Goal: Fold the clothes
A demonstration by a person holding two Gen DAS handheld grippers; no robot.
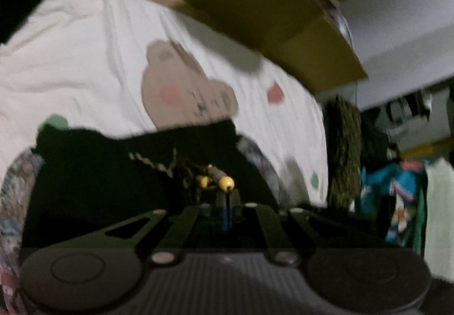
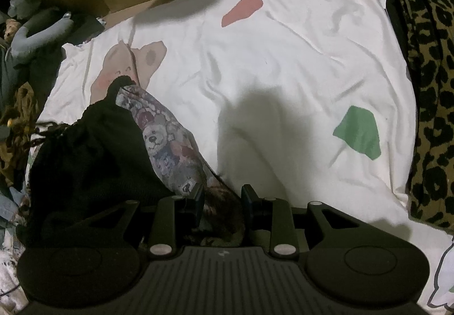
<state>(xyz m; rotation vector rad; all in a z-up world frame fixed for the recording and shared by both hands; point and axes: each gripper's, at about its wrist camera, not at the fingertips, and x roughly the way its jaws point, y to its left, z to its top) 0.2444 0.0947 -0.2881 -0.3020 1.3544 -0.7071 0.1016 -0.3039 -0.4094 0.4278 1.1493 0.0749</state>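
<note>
A black knit garment with teddy-bear print sleeves (image 2: 85, 150) lies on a white sheet with bear and heart prints (image 2: 283, 59). In the left wrist view the black garment (image 1: 113, 173) fills the foreground, with a braided drawstring ending in yellow beads (image 1: 224, 181). My left gripper (image 1: 225, 198) is shut on the garment near the drawstring. My right gripper (image 2: 222, 198) has its jaws a little apart around a brown-patterned part of the printed sleeve (image 2: 170, 145); the fingertips (image 2: 198, 196) touch the fabric.
A yellow-brown board (image 1: 269, 3) runs behind the bed. A leopard-print blanket (image 2: 425, 88) lies along the right side. Grey soft toys (image 2: 31, 31) and piled clothes sit at the left. Hanging clothes (image 1: 397, 201) show at the right in the left wrist view.
</note>
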